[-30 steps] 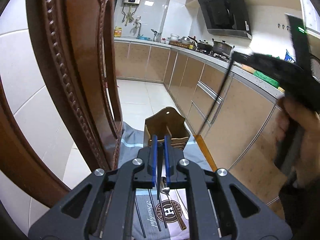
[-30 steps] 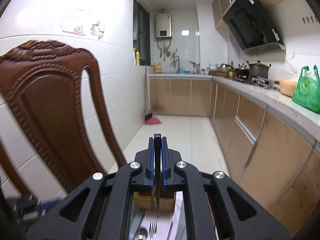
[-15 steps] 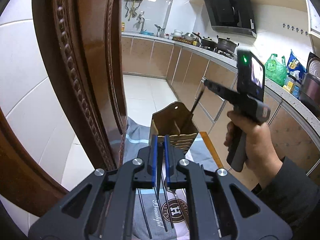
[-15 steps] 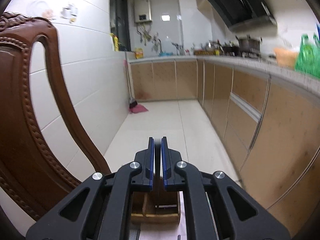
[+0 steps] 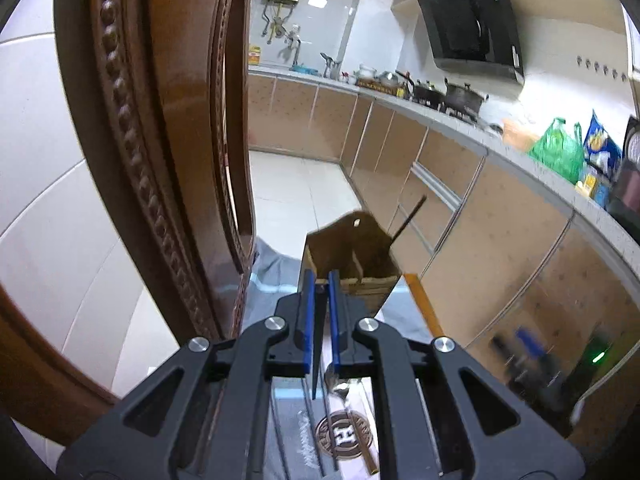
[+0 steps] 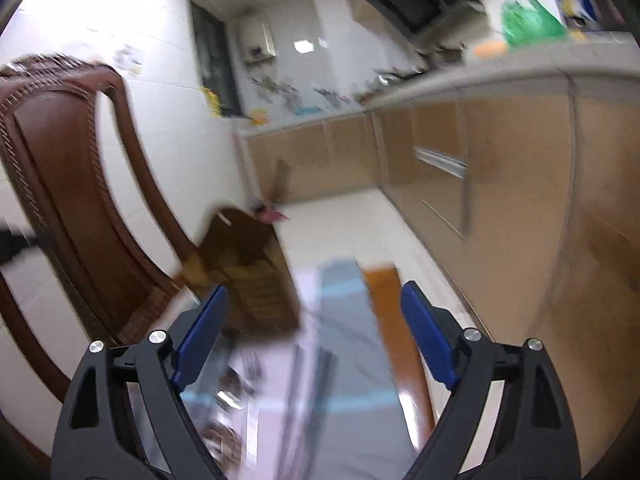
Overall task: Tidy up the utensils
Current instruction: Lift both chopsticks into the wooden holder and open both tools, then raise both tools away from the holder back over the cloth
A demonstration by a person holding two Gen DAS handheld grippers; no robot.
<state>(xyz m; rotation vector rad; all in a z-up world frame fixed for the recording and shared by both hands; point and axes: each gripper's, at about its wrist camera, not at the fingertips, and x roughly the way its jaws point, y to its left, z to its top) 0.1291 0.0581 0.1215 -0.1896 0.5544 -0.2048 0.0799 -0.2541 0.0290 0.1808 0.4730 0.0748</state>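
Left wrist view: the left gripper (image 5: 320, 276) is closed on a dark chopstick (image 5: 318, 344), which runs down between the 2 blue pads (image 5: 307, 320) and ends in a point above the cloth. The wooden utensil holder (image 5: 352, 256) stands just ahead of the gripper tips, on the far end of the surface (image 5: 420, 304). 1 chopstick in the holder (image 5: 408, 216) leans out of its right-hand compartment toward the upper right. Below the gripper, a spoon (image 5: 340, 390) and further thin dark chopsticks (image 5: 280, 440) lie on the grey cloth (image 5: 272, 280), near a round printed emblem (image 5: 344, 434). A carved wooden chair back (image 5: 160, 140) rises close on the left. At lower right a blurred dark device with a green light is visible; it cannot be identified with certainty.

Right wrist view: heavily motion-blurred. The right gripper (image 6: 316, 328) is wide open and holds nothing; its blue pads (image 6: 200, 334) stand well apart. The utensil holder (image 6: 248, 264) lies ahead and to the left of the gripper, beside the left finger, with a dark stick rising from it. The cloth (image 6: 344, 340) and the orange-brown surface edge (image 6: 384, 300) lie between the fingers. Utensils on the cloth are too blurred to tell apart.
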